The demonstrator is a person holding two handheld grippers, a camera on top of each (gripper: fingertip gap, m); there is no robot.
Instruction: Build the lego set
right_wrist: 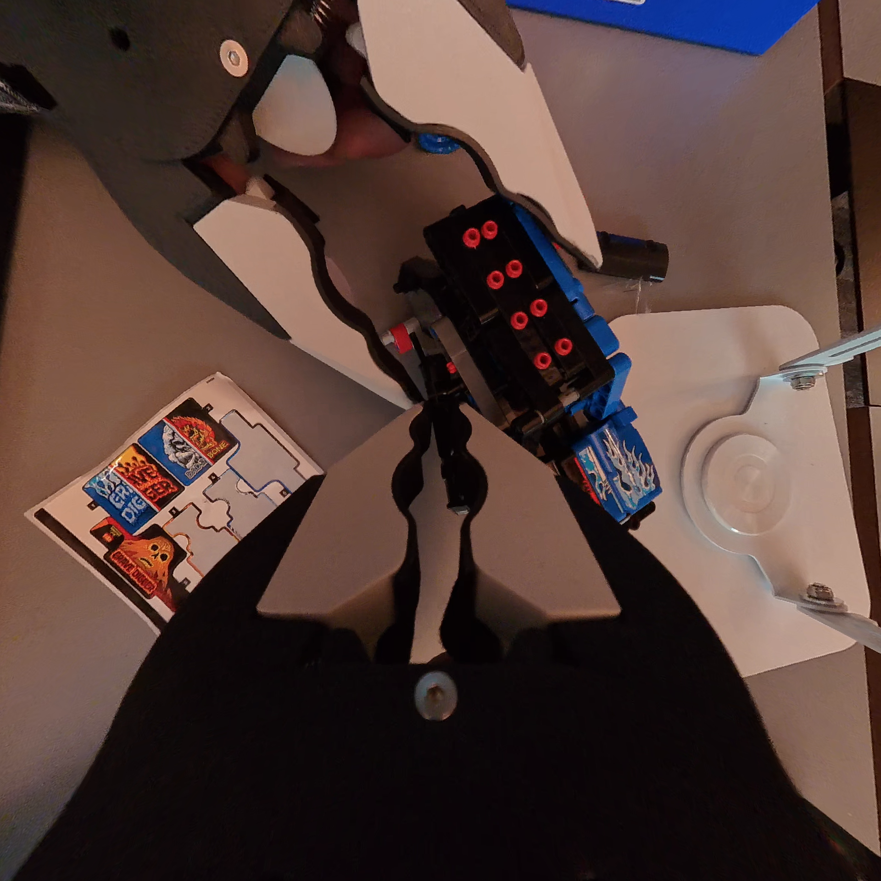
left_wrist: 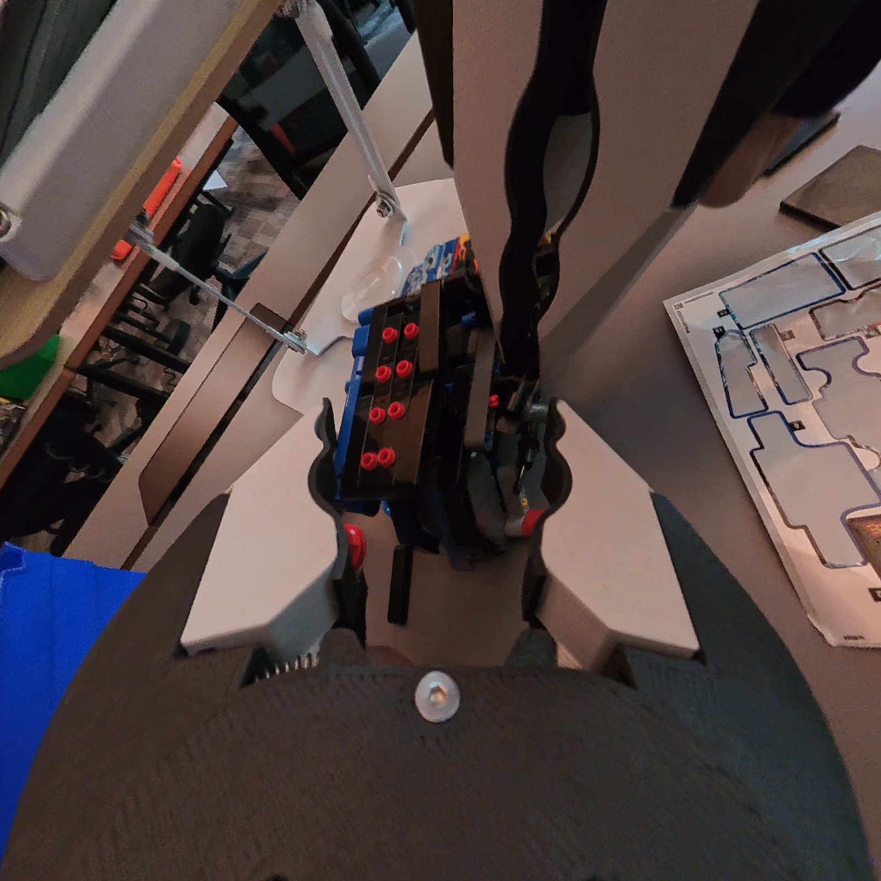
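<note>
The left gripper (left_wrist: pixel 441 457) is clamping the lego model (left_wrist: pixel 410 405) across its width, its 2 wavy-edged fingers pressing on the blue flank at one side and the grey-and-black axle side at the other. The model is sitting at the centre of the left wrist view, held above the grey table (left_wrist: pixel 643 381), with its black underside facing the camera and 8 red pins (left_wrist: pixel 388 395) showing in 4 pairs.

The right gripper (right_wrist: pixel 441 429) is reaching in from 12 o'clock in the left wrist view, and its fingers are pinching together on a thin black lego rod (right_wrist: pixel 450 457) that is meeting the model's grey-and-black side. In the right wrist view the model (right_wrist: pixel 534 329) is lying just past the fingertips toward 1 o'clock, its flame-stickered blue end (right_wrist: pixel 615 472) pointing to 3 o'clock.

A sticker sheet (right_wrist: pixel 167 496) is lying flat on the table at 8 o'clock in the right wrist view. A white base plate (right_wrist: pixel 705 372) with a clear round disc (right_wrist: pixel 743 486) is resting at 3 o'clock. A blue bin (left_wrist: pixel 52 667) is sitting at 8 o'clock in the left wrist view. A small black cylinder piece (right_wrist: pixel 629 260) is lying on the table at 1 o'clock, beside the left gripper's far finger.
</note>
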